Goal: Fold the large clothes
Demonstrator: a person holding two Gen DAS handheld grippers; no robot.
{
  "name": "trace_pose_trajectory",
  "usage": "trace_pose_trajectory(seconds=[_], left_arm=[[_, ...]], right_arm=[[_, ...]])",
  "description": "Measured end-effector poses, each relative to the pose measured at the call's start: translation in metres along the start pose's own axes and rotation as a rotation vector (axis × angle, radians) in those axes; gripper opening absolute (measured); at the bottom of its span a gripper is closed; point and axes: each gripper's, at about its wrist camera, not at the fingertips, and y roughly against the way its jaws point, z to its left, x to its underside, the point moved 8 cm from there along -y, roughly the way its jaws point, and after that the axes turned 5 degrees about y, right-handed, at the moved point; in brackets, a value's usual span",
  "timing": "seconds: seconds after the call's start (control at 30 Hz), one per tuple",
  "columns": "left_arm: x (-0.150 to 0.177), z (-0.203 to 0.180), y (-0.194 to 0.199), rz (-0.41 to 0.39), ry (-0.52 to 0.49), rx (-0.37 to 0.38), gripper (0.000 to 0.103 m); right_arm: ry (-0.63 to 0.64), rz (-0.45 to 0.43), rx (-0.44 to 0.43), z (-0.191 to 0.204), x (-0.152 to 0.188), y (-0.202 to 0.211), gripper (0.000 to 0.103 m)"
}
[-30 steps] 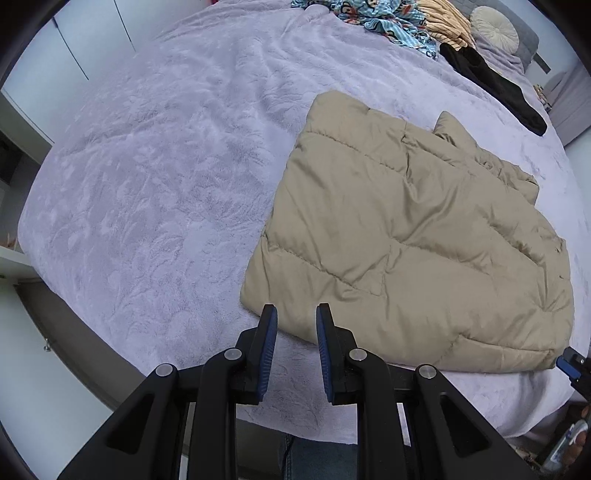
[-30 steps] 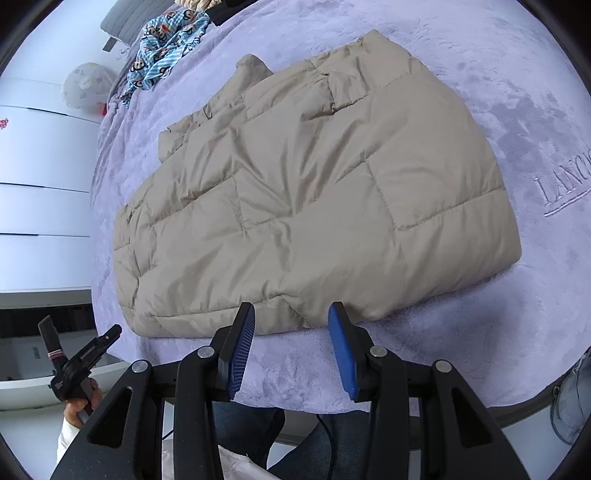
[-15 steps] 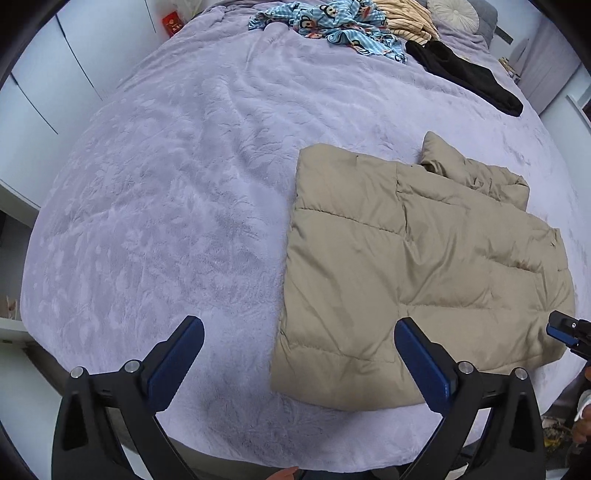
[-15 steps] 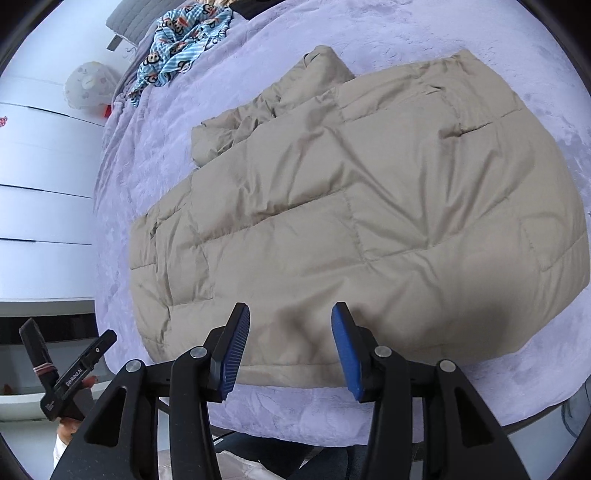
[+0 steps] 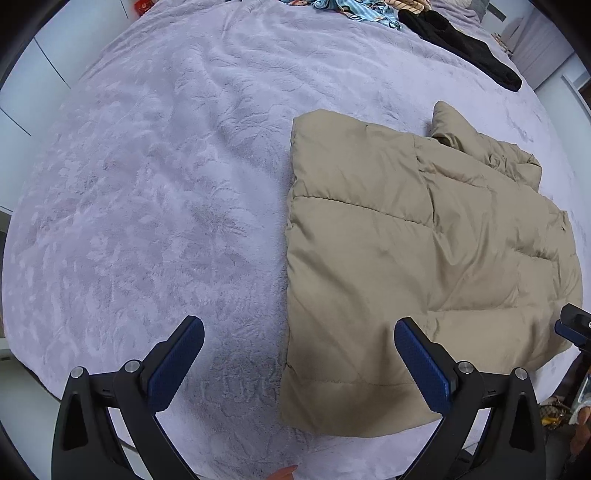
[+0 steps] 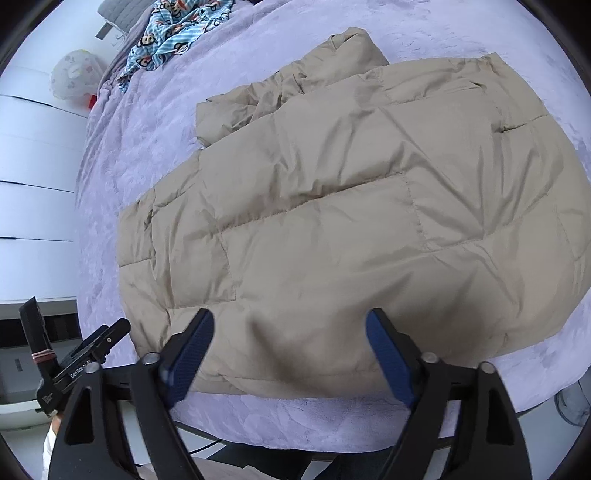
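A beige quilted puffer jacket (image 5: 424,258) (image 6: 351,221) lies folded flat on the lavender bed cover (image 5: 166,184), its collar end bunched at the far side. My left gripper (image 5: 297,328) hangs wide open over the jacket's near left edge, one finger above bare cover and the other above the fabric. My right gripper (image 6: 290,319) hovers over the jacket's near hem. Its jaws are opening, with only the jacket lying below them and nothing pressed by the pads. Each gripper shows at the rim of the other's view: the right gripper (image 5: 572,325) and the left gripper (image 6: 85,354).
A blue patterned garment (image 6: 177,33) and a black garment (image 5: 461,48) lie at the far end of the bed. White cupboard fronts (image 6: 33,166) stand beside the bed. The bed's near edge runs just under both grippers.
The left jaws went from nearly shut to wide open, and the right jaws spread wider. Both grippers moved across the bed's front, in over the jacket's near edge.
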Motion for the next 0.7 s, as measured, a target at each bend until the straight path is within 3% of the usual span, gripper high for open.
trace_pose_trajectory(seconds=[0.03, 0.47, 0.7], left_arm=[[-0.001, 0.001, -0.002, 0.005, 0.000, 0.004, 0.103], [-0.018, 0.012, -0.026, 0.034, -0.025, 0.049, 0.103], [-0.034, 0.021, -0.032, 0.083, -0.009, 0.282, 0.103]], right_arm=[[0.008, 0.001, 0.002, 0.003, 0.001, -0.001, 0.103], [0.000, 0.082, 0.049, 0.010, 0.005, -0.019, 0.103], [-0.027, 0.095, 0.066, 0.008, 0.010, -0.023, 0.103]])
